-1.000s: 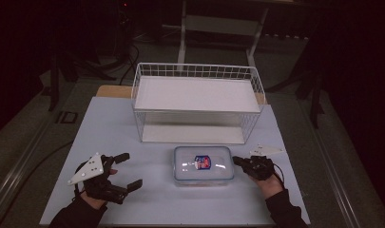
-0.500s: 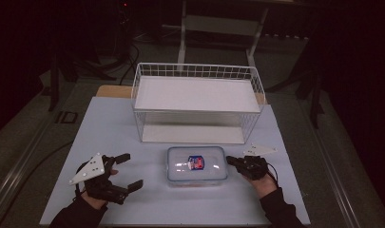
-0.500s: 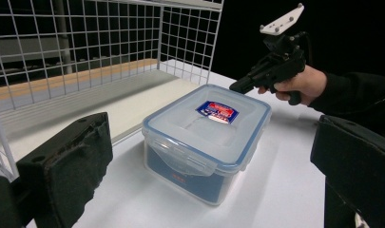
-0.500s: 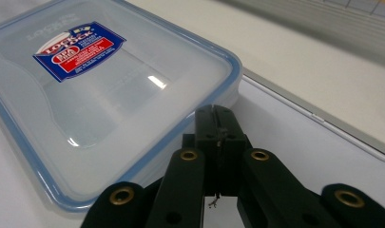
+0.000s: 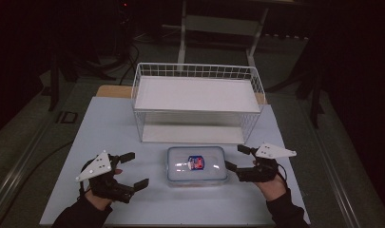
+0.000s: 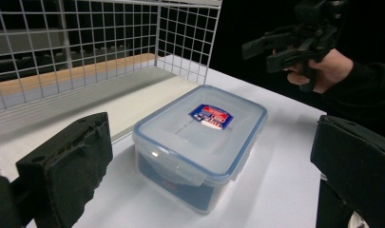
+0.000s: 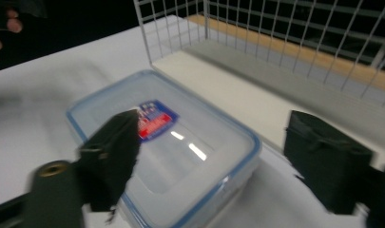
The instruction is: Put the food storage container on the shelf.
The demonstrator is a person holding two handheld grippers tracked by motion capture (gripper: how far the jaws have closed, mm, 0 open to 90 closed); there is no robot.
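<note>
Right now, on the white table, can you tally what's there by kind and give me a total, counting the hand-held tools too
Wire basket: 1
Clear lidded container: 1
Hand-held tools: 2, the left tool and the right tool, both open, one on each side of the container
Total: 4

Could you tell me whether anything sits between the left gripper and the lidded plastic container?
Nothing visible does. The left gripper is open, with bare white table between it and the container. The wire basket stands behind the container.
</note>
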